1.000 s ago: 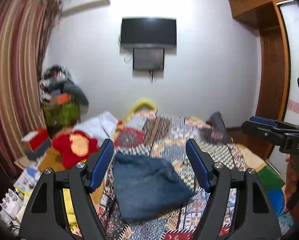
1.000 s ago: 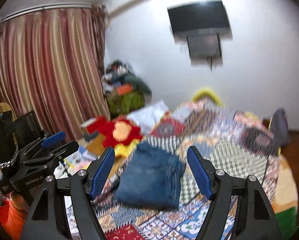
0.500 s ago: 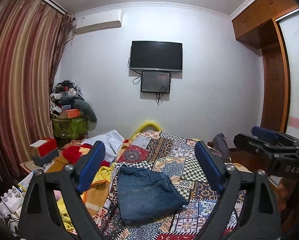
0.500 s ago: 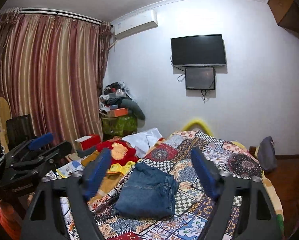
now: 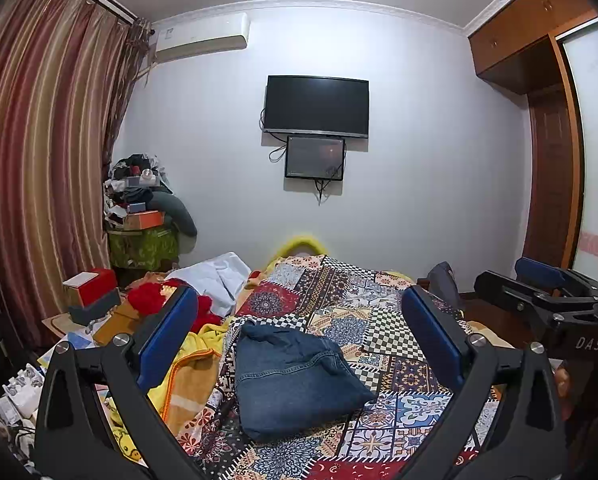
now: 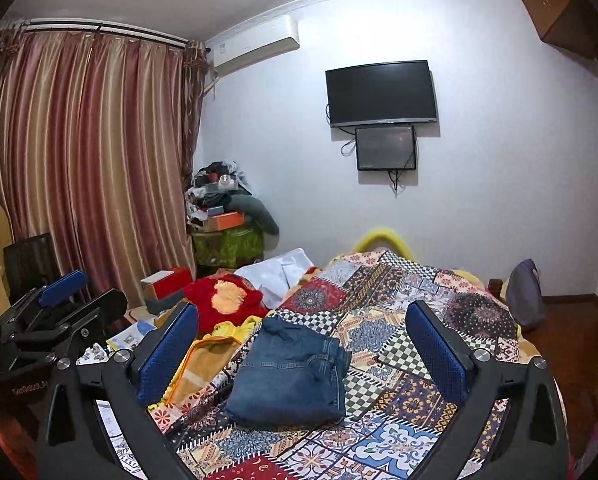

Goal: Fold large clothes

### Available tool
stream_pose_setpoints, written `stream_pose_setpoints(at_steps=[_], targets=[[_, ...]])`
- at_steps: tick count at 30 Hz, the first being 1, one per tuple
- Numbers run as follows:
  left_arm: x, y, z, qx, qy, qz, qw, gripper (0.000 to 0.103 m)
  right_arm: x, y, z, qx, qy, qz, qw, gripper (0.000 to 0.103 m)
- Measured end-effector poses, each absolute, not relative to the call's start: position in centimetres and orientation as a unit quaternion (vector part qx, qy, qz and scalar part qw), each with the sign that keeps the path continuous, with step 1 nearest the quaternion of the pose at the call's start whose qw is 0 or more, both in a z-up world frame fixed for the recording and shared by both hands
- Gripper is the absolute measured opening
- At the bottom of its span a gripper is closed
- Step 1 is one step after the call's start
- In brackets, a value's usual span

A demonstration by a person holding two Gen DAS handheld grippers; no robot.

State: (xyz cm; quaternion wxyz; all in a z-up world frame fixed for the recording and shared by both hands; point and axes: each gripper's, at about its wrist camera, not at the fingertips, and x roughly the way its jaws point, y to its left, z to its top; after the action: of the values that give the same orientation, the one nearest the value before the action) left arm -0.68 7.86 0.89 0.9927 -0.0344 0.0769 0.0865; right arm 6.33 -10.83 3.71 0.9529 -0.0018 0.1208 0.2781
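Observation:
A pair of blue jeans [image 5: 295,380] lies folded in a compact bundle on the patchwork bed cover [image 5: 383,332]. It also shows in the right wrist view [image 6: 291,372]. My left gripper [image 5: 299,340] is open and empty, held back from the bed and above the jeans. My right gripper [image 6: 299,344] is open and empty, also well back from the jeans. The right gripper shows at the right edge of the left wrist view [image 5: 547,296]. The left gripper shows at the left of the right wrist view [image 6: 55,312].
A yellow and orange blanket [image 5: 191,376] and a red cloth [image 6: 223,300] lie left of the jeans, a white garment [image 5: 219,276] behind. Boxes and a pile of clutter [image 5: 139,208] stand by the curtain. A TV [image 5: 317,106] hangs on the far wall. A wooden wardrobe [image 5: 547,152] is right.
Both grippers have pulled back and tilted up, so more of the wall and ceiling shows. The jeans lie where they were. Both grippers stay open.

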Motion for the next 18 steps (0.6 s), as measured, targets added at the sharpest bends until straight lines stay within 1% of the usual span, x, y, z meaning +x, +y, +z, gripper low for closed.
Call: stream_pose_setpoints(at_steps=[18], targets=[[0.9,8.0,-0.1,-0.051,0.094,0.091,0.990,0.103,6.7,-11.2,3.7,0.001,0.121,0.267,0.956,0.103]])
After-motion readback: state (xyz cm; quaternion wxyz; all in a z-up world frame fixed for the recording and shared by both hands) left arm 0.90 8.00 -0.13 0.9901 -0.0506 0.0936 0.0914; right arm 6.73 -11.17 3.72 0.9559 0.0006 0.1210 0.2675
